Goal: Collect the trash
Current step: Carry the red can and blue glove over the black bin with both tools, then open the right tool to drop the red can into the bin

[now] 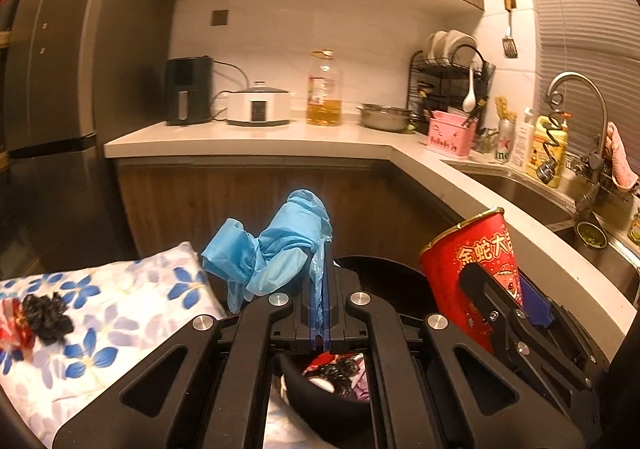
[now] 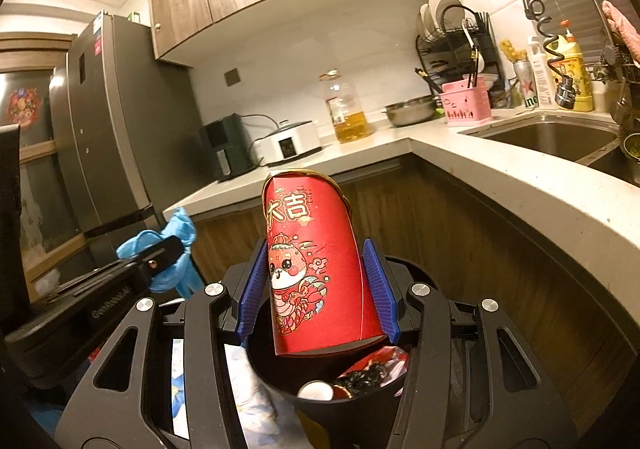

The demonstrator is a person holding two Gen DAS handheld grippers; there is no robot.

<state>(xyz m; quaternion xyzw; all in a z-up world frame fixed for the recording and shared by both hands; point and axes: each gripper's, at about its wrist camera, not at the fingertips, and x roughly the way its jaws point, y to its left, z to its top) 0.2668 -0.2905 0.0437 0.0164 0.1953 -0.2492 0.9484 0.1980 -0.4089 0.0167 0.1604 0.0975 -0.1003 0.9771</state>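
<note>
I read the red paper cup printed with a cartoon snake and gold Chinese characters [image 2: 316, 273] as clamped between the blue ribbed pads of the right gripper [image 2: 318, 289], jaws closed against its sides; the cup is tilted, rim uppermost, directly above the black round trash bin [image 2: 276, 369]. Inside the bin I see a white ball-shaped item [image 2: 316, 392] and dark crumpled scraps [image 2: 366, 375] among red wrappers. The left gripper [image 1: 320, 289] holds its jaws nearly together, pinching the crumpled light-blue disposable glove [image 1: 276, 249], which bunches above and to the left of the fingertips, also over the bin. To the left of the bin, a white cloth with blue flower print [image 1: 120, 297] carries a dark shrivelled clump [image 1: 46, 317] beside a red wrapper at the frame edge. Beyond, the pale L-shaped tabletop [image 1: 248, 137] supports a black air fryer [image 1: 188, 91], a white electric cooker [image 1: 258, 105], a large oil bottle [image 1: 325, 89], a steel bowl [image 1: 386, 117] and a pink utensil holder [image 1: 450, 133]. A steel sink [image 2: 548, 137] with a curved faucet sits at right.
</note>
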